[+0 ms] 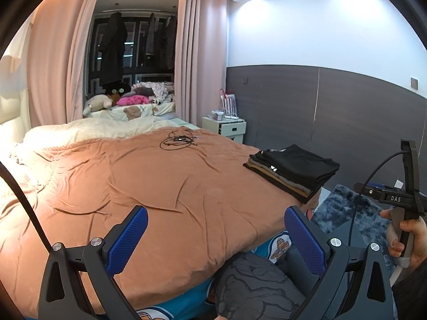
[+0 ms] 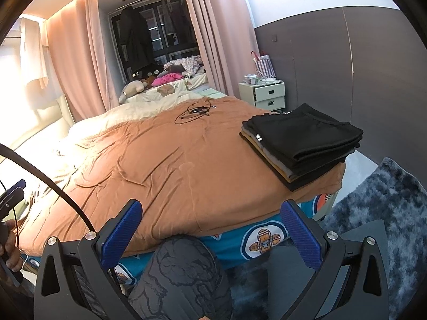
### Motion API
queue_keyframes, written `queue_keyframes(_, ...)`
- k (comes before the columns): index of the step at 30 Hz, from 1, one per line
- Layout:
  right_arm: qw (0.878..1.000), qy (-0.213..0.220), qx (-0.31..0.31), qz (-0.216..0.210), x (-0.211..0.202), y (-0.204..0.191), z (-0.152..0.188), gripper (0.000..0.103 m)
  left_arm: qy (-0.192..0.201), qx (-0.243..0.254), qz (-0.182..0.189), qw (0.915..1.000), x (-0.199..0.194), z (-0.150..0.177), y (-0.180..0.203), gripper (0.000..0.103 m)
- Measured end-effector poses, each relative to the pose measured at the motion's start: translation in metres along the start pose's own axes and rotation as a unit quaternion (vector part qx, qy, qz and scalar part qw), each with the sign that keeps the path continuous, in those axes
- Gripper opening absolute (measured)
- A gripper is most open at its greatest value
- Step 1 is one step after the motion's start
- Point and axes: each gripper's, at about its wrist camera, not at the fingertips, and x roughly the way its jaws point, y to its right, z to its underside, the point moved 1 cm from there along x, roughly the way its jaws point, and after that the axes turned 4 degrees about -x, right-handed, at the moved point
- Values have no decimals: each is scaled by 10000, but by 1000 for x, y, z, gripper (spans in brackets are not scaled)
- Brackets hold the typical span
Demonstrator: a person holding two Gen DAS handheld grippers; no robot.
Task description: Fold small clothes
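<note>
Matt cloth stack (image 2: 301,144) on smooth, faintly sheened orange quilt (image 2: 170,170)

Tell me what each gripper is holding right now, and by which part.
Nothing is held. The left gripper and right gripper are both open and empty above the bed's orange blanket; the folded stack lies untouched.

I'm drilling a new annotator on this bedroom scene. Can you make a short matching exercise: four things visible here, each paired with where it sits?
Things
1. stack of folded dark and tan clothes
2. loop of thin black cable
3. white two-drawer nightstand
4. shaggy grey-blue rug

Places
A. on the floor beside the bed
B. against the dark wall panel, past the bed
C. at the near right corner of the orange quilt
D. mid-bed, on the quilt's far part

Pairs: 1-C, 2-D, 3-B, 4-A
</note>
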Motion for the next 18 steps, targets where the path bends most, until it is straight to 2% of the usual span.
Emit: queue_keyframes(18,10000,-17,4,-29,0,-10,4,103,-51,-170,-86,9998,0,0,-7,103)
